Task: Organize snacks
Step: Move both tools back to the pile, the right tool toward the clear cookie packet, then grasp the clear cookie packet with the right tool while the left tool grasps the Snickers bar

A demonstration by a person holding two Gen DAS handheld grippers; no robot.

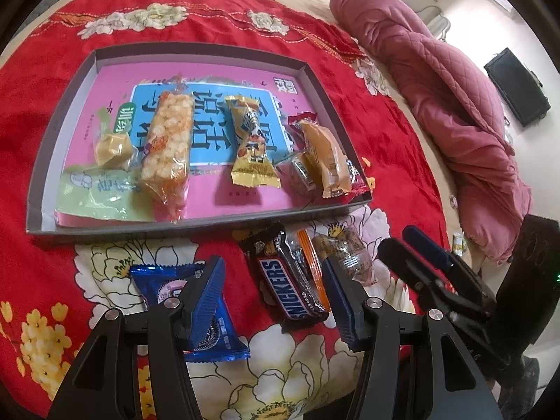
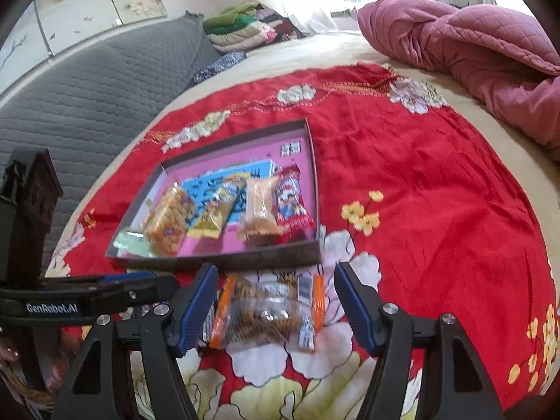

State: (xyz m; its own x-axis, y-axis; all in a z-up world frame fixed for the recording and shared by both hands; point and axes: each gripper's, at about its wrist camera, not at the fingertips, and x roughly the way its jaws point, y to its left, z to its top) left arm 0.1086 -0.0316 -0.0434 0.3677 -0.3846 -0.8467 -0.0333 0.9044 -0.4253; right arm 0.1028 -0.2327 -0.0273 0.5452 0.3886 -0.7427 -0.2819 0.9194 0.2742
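Observation:
A grey tray (image 1: 63, 133) with a pink liner holds several snacks, among them a long rice-cracker bar (image 1: 168, 154) and a yellow packet (image 1: 252, 147). In front of it on the red floral cloth lie a blue Oreo packet (image 1: 224, 336), a Snickers bar (image 1: 290, 290) and a clear packet with orange ends (image 2: 262, 311). My left gripper (image 1: 273, 280) is open and straddles the Snickers bar, its left finger over the Oreo packet. My right gripper (image 2: 275, 280) is open around the clear packet, with a gap on the right side. It shows in the left wrist view as my right gripper (image 1: 409, 248).
The red floral cloth (image 2: 420, 175) covers a bed. A bunched pink quilt (image 2: 472, 45) lies at the far right, and a grey padded headboard (image 2: 87, 80) and folded clothes (image 2: 245, 28) at the far left. A dark screen (image 1: 518, 87) stands beyond the bed.

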